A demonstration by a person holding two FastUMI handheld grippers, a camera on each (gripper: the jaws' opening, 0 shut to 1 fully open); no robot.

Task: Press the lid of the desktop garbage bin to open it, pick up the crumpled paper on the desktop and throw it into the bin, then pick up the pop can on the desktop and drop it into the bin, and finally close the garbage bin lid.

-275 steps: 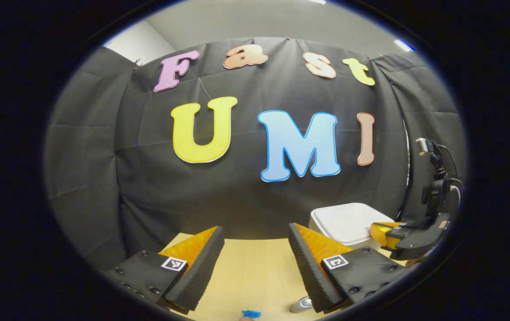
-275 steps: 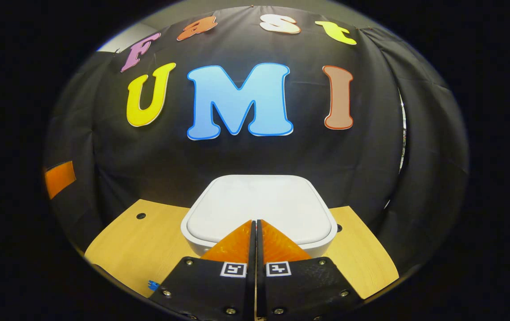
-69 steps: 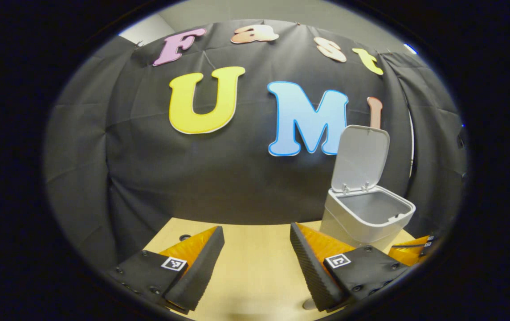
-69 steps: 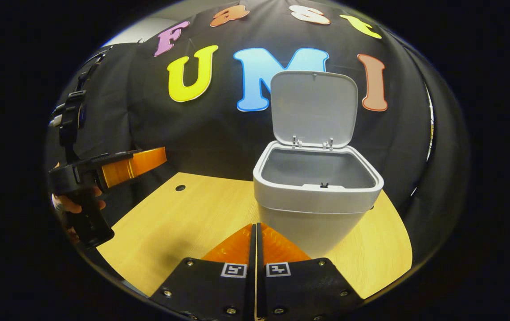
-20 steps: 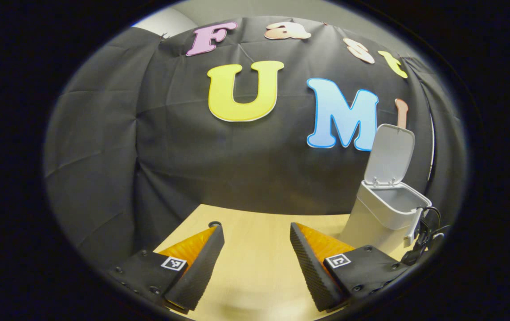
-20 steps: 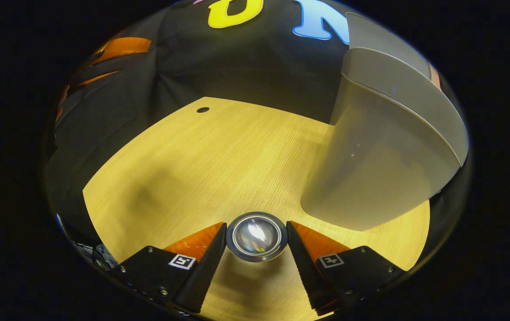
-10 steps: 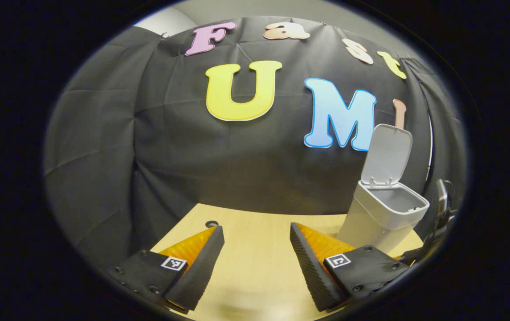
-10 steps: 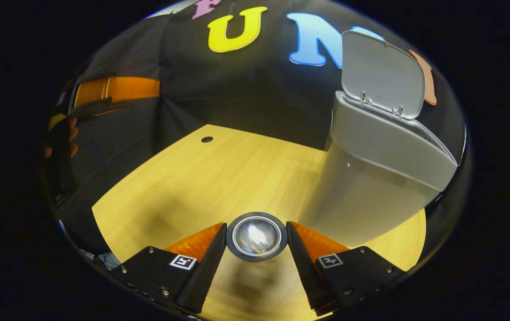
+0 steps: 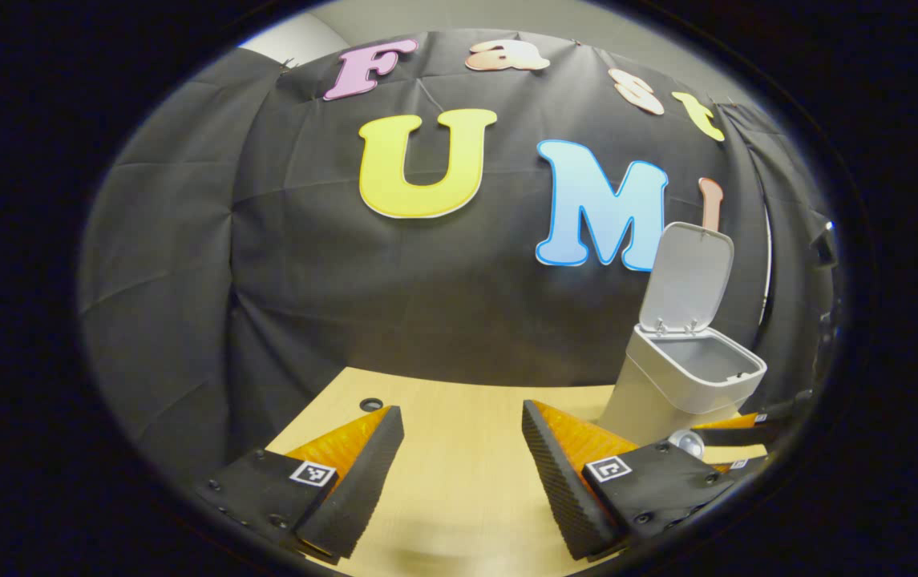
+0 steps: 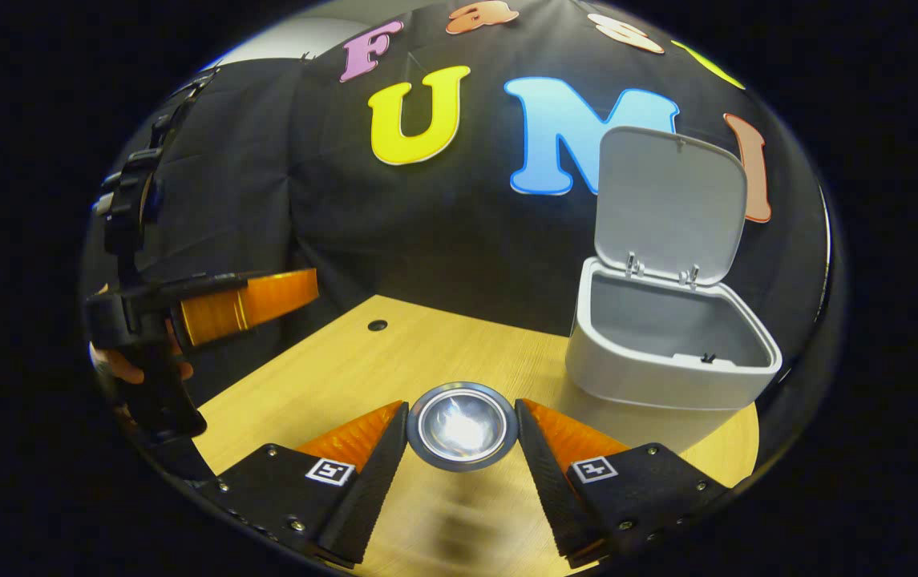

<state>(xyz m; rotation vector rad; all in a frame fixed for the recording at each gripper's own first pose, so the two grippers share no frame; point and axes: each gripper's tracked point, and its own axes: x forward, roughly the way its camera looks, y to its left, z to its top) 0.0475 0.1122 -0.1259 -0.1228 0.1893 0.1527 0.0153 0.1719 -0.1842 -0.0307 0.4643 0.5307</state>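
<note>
While our right gripper (image 10: 461, 429) clamps the pop can (image 10: 463, 425) above the desk (image 10: 330, 377), we judge it should stay upright until centred over the open bin (image 10: 671, 377). Its raised lid (image 10: 669, 204) guards the far edge. Our left gripper (image 9: 463, 465) hangs open, empty, well apart.

The garbage bin (image 10: 671, 377) is pale grey-white, its raised lid (image 10: 669, 204) the same shade and its inside a slightly darker grey. The pop can (image 10: 462, 426) shows a shiny silver end ringed by a dark rim. The bench (image 10: 362, 365) is light yellowish wood with fine straight grain and a small dark hole (image 10: 378, 325).
</note>
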